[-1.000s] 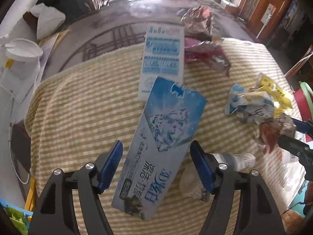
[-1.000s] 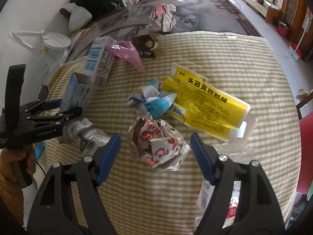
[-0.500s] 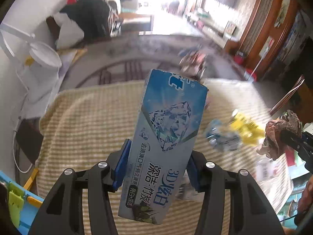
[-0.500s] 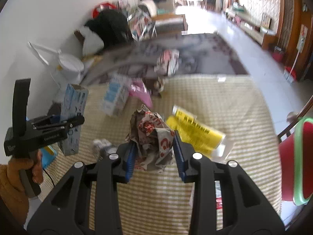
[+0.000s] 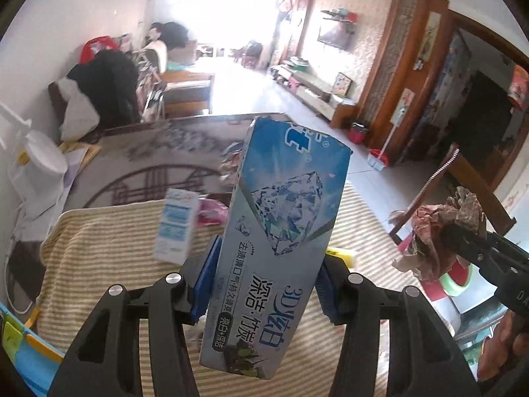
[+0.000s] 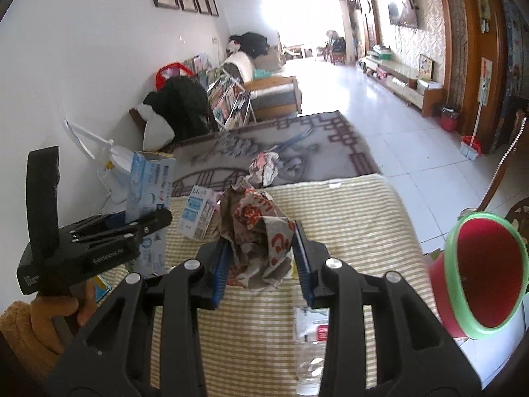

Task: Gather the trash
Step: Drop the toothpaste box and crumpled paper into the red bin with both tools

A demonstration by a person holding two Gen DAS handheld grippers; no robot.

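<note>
A: Trouble spots first. Left gripper (image 5: 264,284) has its fingers clamped on the lower part of the tall blue toothpaste box (image 5: 281,238), which is held up off the striped cloth (image 5: 99,244). Most of the box stands above the pads, so it could pivot and tip out if the hand swings quickly.

B: And the right gripper (image 6: 261,264)?

A: Fingers squeezed onto a crumpled paper wad (image 6: 258,238), also lifted clear of the cloth. The wad is soft and loose, so a flap could tear away or the whole ball could slip through if the squeeze eases.

B: Where would they go?

A: My guess is the red bin (image 6: 479,278) with the green rim, at the right edge of the cloth, close to the right gripper. Its mouth looks tilted toward the camera, and the long box may catch on the rim unless it goes in end first.

B: Anything left behind?

A: Yes. A small white and blue carton (image 6: 196,218) lies at the far side of the cloth, another crumpled wrapper (image 6: 264,168) sits on the grey rug (image 6: 330,139) beyond it, and a clear bottle (image 6: 310,360) lies near, under the right gripper. Both hands together near the bin could knock into each other.
</note>
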